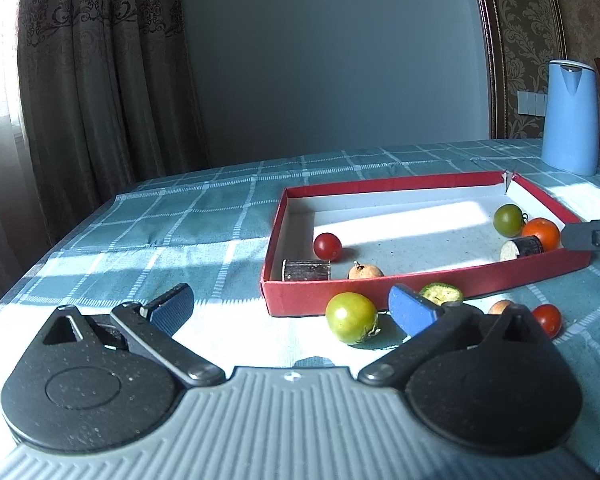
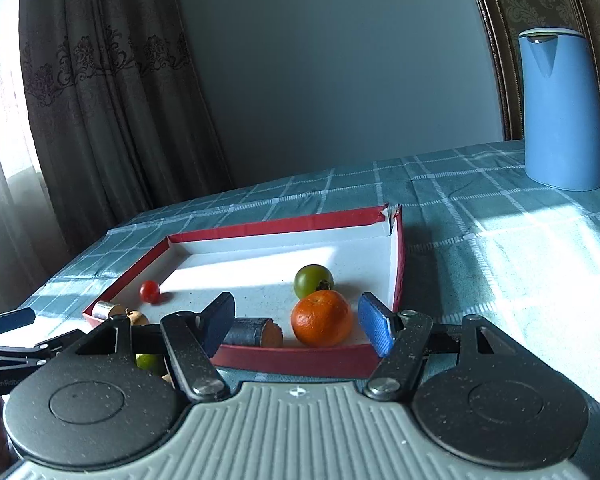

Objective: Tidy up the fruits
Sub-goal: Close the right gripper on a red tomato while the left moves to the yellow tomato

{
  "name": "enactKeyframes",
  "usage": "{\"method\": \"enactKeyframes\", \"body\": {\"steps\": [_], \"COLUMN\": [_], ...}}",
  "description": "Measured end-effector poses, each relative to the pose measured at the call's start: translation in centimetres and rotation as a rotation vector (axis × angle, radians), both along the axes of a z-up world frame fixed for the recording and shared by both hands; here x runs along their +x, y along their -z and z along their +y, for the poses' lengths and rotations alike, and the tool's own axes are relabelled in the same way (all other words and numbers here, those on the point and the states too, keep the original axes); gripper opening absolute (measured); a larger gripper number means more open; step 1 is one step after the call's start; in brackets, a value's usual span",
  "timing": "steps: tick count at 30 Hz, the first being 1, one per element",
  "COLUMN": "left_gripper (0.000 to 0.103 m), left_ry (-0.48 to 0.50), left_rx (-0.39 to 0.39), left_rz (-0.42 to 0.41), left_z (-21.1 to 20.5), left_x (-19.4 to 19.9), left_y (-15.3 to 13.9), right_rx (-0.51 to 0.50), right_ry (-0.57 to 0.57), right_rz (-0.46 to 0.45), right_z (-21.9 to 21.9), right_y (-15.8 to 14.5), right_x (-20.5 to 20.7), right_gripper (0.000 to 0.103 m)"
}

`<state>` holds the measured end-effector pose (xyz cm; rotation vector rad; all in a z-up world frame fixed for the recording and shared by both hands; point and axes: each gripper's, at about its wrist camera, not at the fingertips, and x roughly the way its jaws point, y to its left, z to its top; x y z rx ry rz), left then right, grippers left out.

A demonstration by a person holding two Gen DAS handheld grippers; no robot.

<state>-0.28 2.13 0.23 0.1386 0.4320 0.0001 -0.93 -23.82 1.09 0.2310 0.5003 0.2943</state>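
A red-rimmed tray (image 1: 380,185) (image 2: 280,224) holds an orange (image 1: 542,233) (image 2: 321,318), a green tomato (image 1: 508,220) (image 2: 313,280), a cherry tomato (image 1: 327,246) (image 2: 150,291), two dark cylinders (image 1: 306,270) (image 2: 256,332) and a small brown fruit (image 1: 364,271). My left gripper (image 1: 292,312) is open wide over the cloth in front of the tray. A loose green tomato (image 1: 352,318) lies by its right pad, untouched. My right gripper (image 2: 298,326) stands open at the tray's near right corner. The orange rests between its pads, which do not press on it.
On the cloth in front of the tray lie a cut green fruit (image 1: 440,293), a brown fruit (image 1: 500,306) and a red cherry tomato (image 1: 547,319). A tall blue kettle (image 1: 570,116) (image 2: 562,108) stands at the back right. Curtains hang beyond the table's left edge.
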Motion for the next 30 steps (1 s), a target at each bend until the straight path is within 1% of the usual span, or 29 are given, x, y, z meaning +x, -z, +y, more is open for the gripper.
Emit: {"method": "enactKeyframes", "body": {"steps": [2,4,5,7,9,11,12,14,16,17,18,20,24,27,30], "left_gripper": [0.103,0.103,0.103,0.103,0.103,0.103,0.103,0.103,0.103,0.103,0.103,0.103,0.103,0.103,0.102], "left_ry": [-0.004,-0.003,-0.002,-0.002,-0.005,-0.007,-0.006,-0.006,-0.005,-0.005,-0.006,-0.004,-0.002,0.017,0.033], "left_rx": [-0.002,0.000,0.001,0.005,0.009,0.010,0.011,0.017,0.023,0.026,0.028,0.031,0.044,0.058,0.072], "left_rz": [0.022,0.026,0.025,0.028,0.047,0.061,0.066,0.070,0.077,0.083,0.087,0.096,0.103,0.100,0.104], "left_z": [0.1,0.0,0.0,0.0,-0.1,-0.1,-0.1,-0.2,-0.3,-0.3,-0.3,-0.4,-0.7,-1.3,-1.7], "left_x": [0.3,0.3,0.3,0.3,0.6,0.8,0.9,1.0,1.1,1.2,1.3,1.4,1.7,1.9,2.2], "left_y": [0.2,0.3,0.3,0.3,0.5,0.6,0.6,0.7,0.8,0.8,0.9,1.0,1.1,1.2,1.4], "right_rx": [-0.066,-0.180,-0.219,-0.248,-0.290,-0.321,-0.330,-0.322,-0.319,-0.311,-0.308,-0.318,-0.280,-0.260,-0.252], "right_ry": [-0.044,-0.098,-0.122,-0.153,-0.175,-0.184,-0.191,-0.196,-0.206,-0.214,-0.221,-0.215,-0.192,-0.185,-0.176], "right_rz": [-0.011,-0.020,-0.016,-0.024,0.005,0.048,0.067,0.071,0.074,0.076,0.074,0.063,0.043,0.033,0.051], "right_z": [1.3,3.4,4.1,5.0,6.1,6.9,7.2,7.4,7.6,7.6,7.7,7.7,6.9,6.4,6.2], "right_y": [0.2,0.5,0.6,0.6,0.9,1.2,1.4,1.5,1.6,1.6,1.6,1.6,1.3,1.1,1.2], "right_x": [-1.1,-2.1,-2.2,-2.5,-2.1,-1.4,-1.0,-0.5,-0.1,-0.1,-0.2,-0.6,-1.0,-1.2,-0.9], "right_gripper": [0.068,0.068,0.068,0.068,0.059,0.056,0.052,0.050,0.042,0.032,0.026,0.026,0.026,0.026,0.026]}}
